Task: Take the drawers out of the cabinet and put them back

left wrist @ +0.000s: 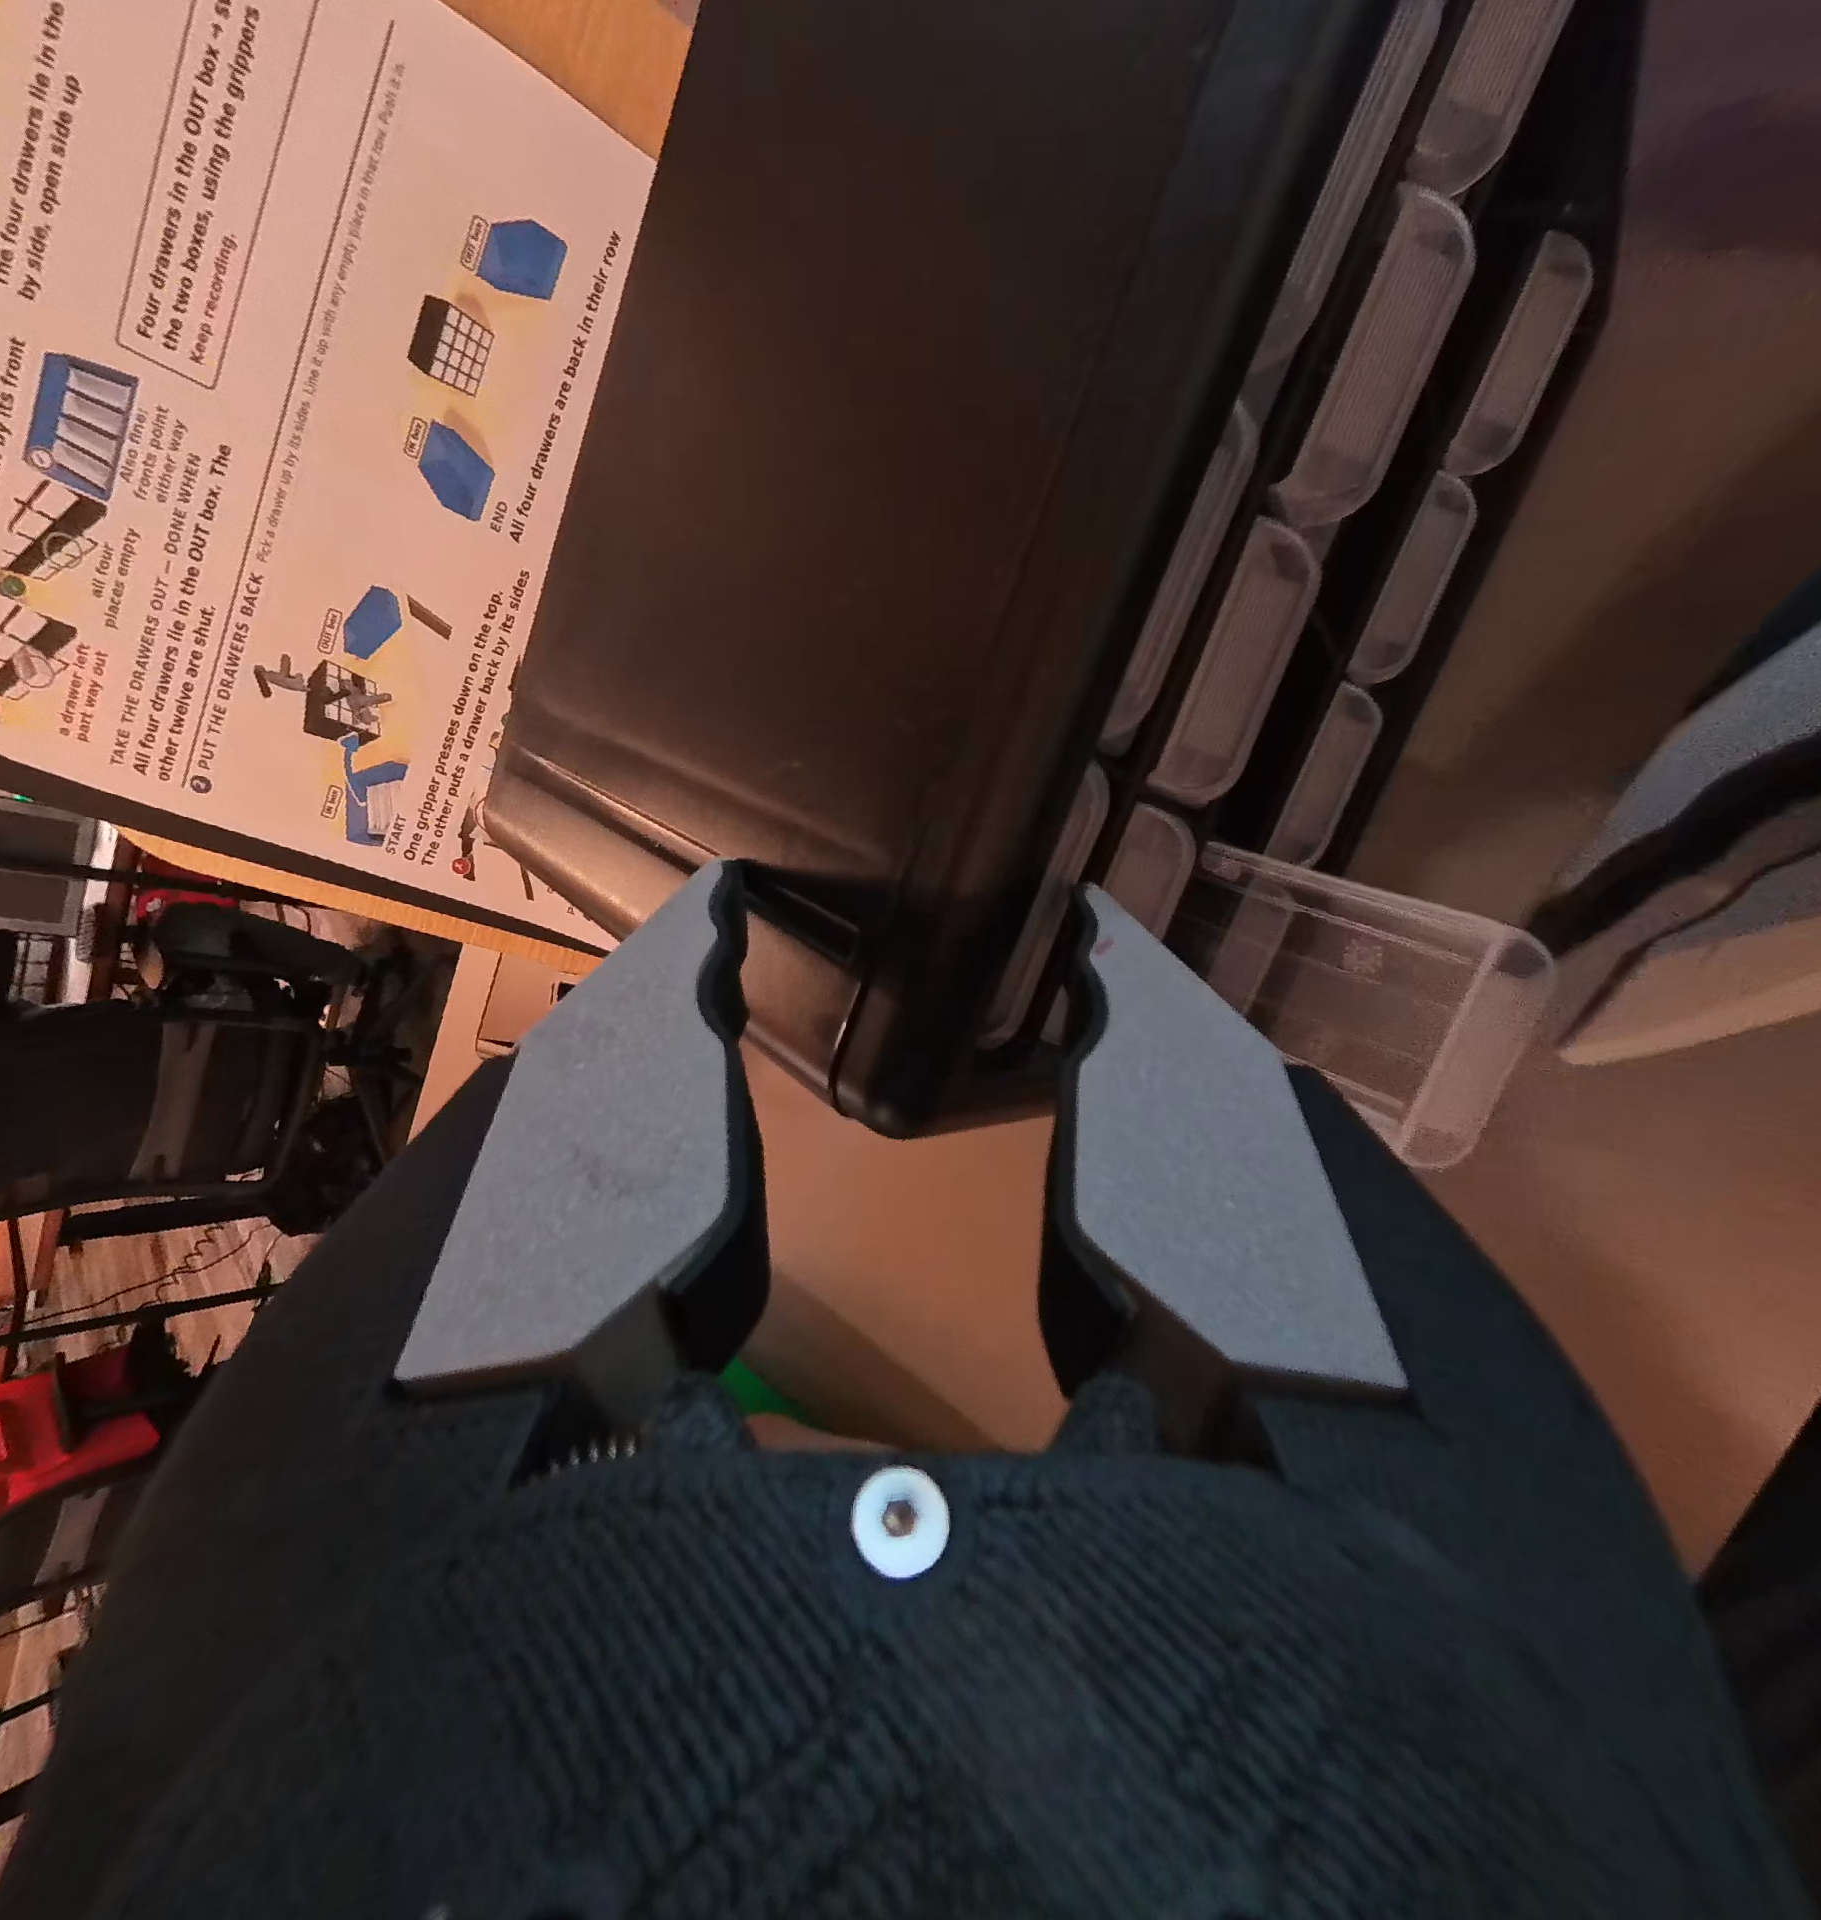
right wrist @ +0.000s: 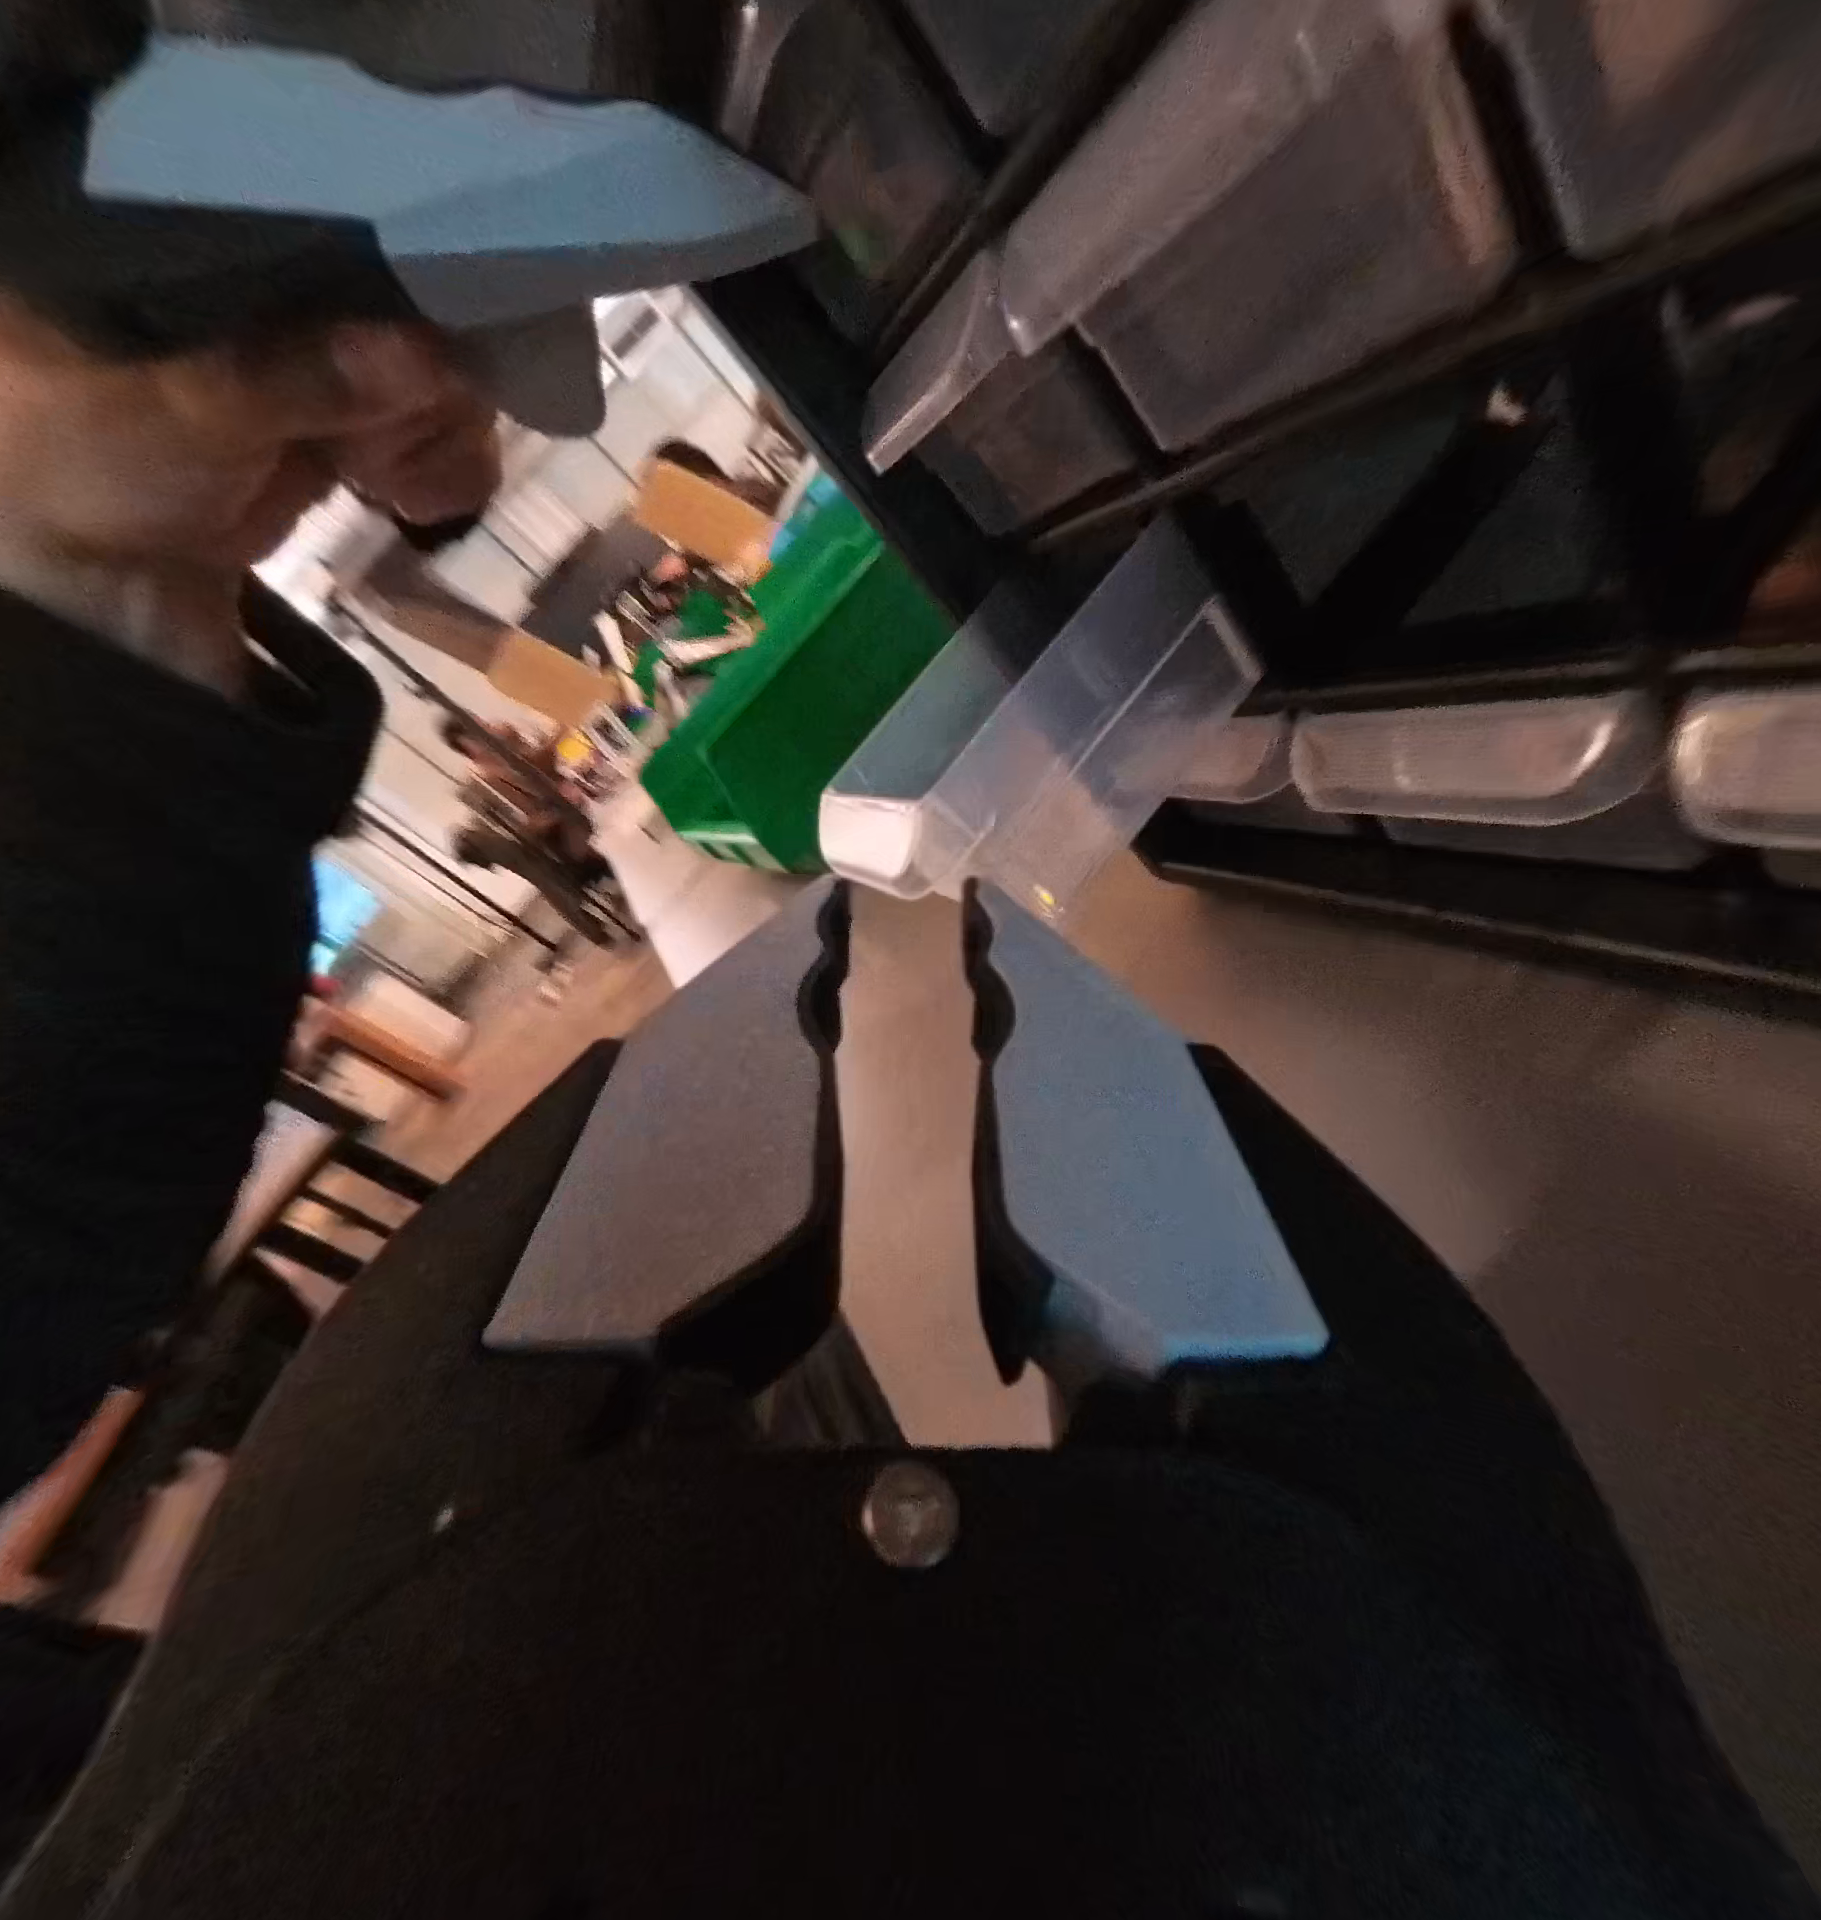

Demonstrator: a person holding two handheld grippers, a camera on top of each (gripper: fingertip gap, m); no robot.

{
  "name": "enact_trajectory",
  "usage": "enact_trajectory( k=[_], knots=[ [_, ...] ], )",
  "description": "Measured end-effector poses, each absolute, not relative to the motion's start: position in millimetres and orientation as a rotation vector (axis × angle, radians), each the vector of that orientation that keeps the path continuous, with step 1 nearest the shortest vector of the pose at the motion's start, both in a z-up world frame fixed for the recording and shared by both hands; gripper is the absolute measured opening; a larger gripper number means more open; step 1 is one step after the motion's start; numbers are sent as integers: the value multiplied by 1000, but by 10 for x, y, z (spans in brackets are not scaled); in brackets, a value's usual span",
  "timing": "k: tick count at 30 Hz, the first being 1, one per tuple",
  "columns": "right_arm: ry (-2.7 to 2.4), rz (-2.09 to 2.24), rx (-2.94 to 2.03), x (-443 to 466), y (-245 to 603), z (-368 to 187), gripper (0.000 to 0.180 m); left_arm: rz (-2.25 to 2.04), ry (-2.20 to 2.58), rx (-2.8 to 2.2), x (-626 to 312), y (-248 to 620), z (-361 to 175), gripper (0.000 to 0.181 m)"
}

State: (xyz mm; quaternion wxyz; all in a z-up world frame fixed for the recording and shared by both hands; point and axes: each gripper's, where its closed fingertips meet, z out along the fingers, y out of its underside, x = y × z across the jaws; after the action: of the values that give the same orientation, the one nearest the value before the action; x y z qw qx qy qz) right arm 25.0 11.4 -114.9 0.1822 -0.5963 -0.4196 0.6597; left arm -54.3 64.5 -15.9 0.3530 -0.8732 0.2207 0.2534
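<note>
Drawer (right wrist: 1031,758) half out of cabinet (left wrist: 885,468); left fingers (left wrist: 615,1091) straddle cabinet corner.

The cabinet (left wrist: 885,468) stands on the table (left wrist: 1664,1299), its front packed with rows of shut drawers (left wrist: 1373,353), while one drawer (left wrist: 1373,997) at the corner nearest the left gripper (left wrist: 901,956) juts partway out of its slot, over the table. The left gripper's fingers straddle that corner of the cabinet, one finger on the top face and one on the drawer-front side, and an instruction sheet (left wrist: 262,416) lies on the table beyond the cabinet. In the right wrist view, the right gripper (right wrist: 901,914) sits just before the outer end of the jutting drawer (right wrist: 1031,769), fingers apart and not touching it, with a bin (right wrist: 781,717) behind the cabinet (right wrist: 1508,914).
</note>
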Motion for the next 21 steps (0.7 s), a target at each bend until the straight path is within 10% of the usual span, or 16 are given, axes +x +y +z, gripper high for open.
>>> enact_trajectory(
  k=[11, 21],
  knots=[
    [-1976, 928, -1121, 360, 283, -1136, 69, 663, 573, -2267, -545, 646, -161, 60],
    [-2093, 349, -829, -18, 430, -1304, 40, 674, 580, -2286, -548, 644, -160, 60]
  ],
)
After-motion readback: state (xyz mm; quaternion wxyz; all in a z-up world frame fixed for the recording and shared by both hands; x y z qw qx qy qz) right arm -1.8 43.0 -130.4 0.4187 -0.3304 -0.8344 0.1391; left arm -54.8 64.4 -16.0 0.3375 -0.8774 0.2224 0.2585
